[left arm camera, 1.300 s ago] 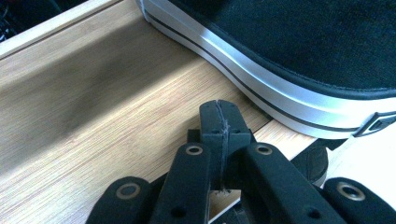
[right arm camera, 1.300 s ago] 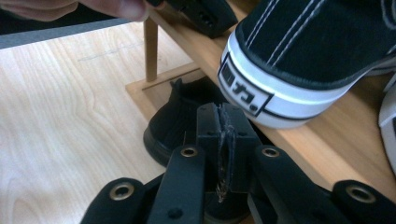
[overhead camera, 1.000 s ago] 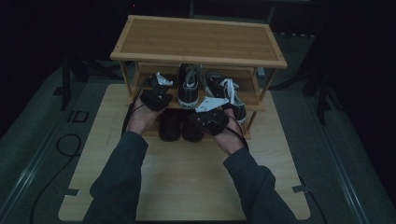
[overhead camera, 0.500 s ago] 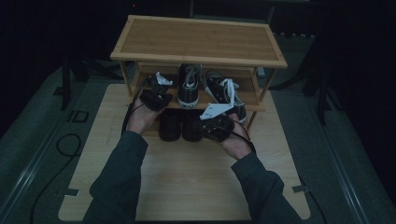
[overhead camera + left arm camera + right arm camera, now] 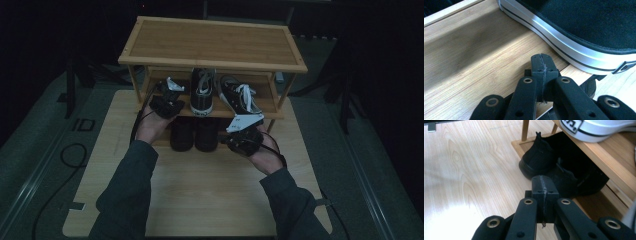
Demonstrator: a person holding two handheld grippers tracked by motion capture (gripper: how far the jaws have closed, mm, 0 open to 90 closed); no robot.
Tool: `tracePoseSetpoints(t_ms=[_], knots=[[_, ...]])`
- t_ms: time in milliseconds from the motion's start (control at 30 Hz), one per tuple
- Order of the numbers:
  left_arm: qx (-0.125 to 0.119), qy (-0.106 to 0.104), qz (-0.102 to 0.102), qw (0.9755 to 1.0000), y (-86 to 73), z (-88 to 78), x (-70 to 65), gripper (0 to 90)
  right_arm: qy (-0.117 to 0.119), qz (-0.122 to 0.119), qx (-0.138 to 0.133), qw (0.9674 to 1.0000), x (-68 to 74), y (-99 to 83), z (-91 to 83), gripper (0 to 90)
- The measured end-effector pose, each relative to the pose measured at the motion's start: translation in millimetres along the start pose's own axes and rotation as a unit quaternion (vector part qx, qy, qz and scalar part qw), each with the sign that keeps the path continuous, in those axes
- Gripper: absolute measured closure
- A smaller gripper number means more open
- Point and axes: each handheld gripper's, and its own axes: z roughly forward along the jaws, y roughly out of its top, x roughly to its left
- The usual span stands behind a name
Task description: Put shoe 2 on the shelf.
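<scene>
A bamboo shoe rack (image 5: 212, 42) stands on a light wooden board. Two black sneakers with white soles (image 5: 202, 92) (image 5: 237, 95) sit on its middle shelf. Below them is a pair of black shoes (image 5: 195, 134), also seen in the right gripper view (image 5: 541, 157). My left gripper (image 5: 170, 92) rests shut at the left end of the middle shelf. Its closed tips (image 5: 541, 62) lie on bare wood just beside a sneaker's white sole (image 5: 564, 45). My right gripper (image 5: 237, 131) hovers in front of the rack's right side. Its jaws (image 5: 543, 185) have just closed, with nothing between them.
The board (image 5: 200, 195) lies on a dark grey floor with cables at the left (image 5: 70, 155). The rack's top shelf is bare. A sneaker toe (image 5: 599, 127) overhangs the middle shelf edge above the black shoes. Dark stands flank the rack.
My right gripper has drawn back from the rack, toward the right and the person. The left gripper has stayed at the middle shelf.
</scene>
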Motion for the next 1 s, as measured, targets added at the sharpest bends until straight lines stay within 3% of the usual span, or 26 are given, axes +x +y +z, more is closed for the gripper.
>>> tracePoseSetpoints(t_ms=[1000], knots=[[0.003,-0.002,0.0,1.0,-0.1,-0.3,1.0,90.0,-0.025,0.018,0.011,0.9995,-27.9,-39.4,-49.8,90.0]])
